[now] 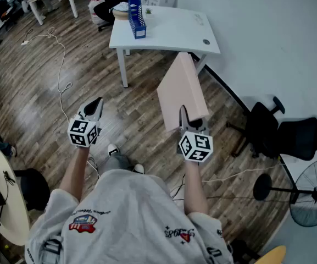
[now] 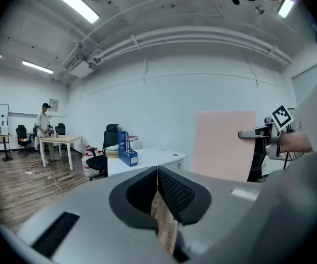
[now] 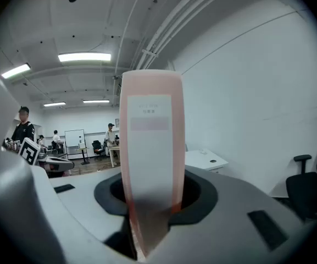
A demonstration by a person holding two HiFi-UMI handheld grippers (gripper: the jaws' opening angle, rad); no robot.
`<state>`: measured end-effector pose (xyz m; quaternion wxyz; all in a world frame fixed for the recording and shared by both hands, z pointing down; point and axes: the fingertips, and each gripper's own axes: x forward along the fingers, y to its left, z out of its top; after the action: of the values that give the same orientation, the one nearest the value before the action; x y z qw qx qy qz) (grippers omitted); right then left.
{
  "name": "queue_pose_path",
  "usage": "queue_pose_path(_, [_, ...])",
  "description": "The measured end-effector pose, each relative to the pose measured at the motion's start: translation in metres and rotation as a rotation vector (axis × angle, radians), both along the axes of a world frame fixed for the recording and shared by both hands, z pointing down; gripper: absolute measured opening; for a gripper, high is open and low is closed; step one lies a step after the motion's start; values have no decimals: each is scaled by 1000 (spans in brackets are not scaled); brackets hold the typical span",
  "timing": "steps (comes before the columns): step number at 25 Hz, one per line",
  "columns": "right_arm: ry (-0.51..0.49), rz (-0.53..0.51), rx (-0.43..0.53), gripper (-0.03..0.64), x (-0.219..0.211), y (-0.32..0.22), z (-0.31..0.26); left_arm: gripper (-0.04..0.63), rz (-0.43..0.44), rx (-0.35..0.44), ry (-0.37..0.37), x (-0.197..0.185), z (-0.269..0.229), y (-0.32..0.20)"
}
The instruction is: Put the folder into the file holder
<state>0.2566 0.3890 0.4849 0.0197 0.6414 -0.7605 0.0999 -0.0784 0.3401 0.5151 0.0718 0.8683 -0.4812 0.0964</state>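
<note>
right gripper (image 1: pixel 188 121) clamps flat pink folder (image 1: pixel 182 87); left gripper (image 1: pixel 95 106) closed, empty; blue slatted file holder (image 1: pixel 137 16) at 12 o'clock

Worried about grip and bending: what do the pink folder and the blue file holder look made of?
The folder looks like stiff board or plastic, matte pink: it shows no sag though held by one edge. The file holder looks like moulded blue plastic, going by its slotted sides; too small to be sure.
</note>
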Motion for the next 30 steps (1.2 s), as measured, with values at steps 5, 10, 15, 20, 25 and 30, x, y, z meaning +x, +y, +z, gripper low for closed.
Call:
queue_pose_path(5, [-12, -18, 7, 152, -1, 3, -1, 6, 8, -6, 0, 4, 1, 3])
queue_pose_path(10, [-3, -21, -18, 150, -4, 8, 7, 6, 14, -9, 1, 5, 3, 7])
queue_pose_path(15, [3, -31, -37, 149, -11, 8, 12, 6, 8, -20, 17, 0, 7, 7])
queue_pose_path(20, [-6, -44, -64, 149, -28, -12, 20, 6, 3, -43, 31, -14, 16, -10])
queue_pose_path(25, [12, -74, -83, 150, -61, -51, 27, 7, -4, -58, 53, -37, 26, -47])
queue_pose_path(30, [25, -86, -101, 149, -98, -112, 24, 6, -3, -75, 84, -67, 34, -108])
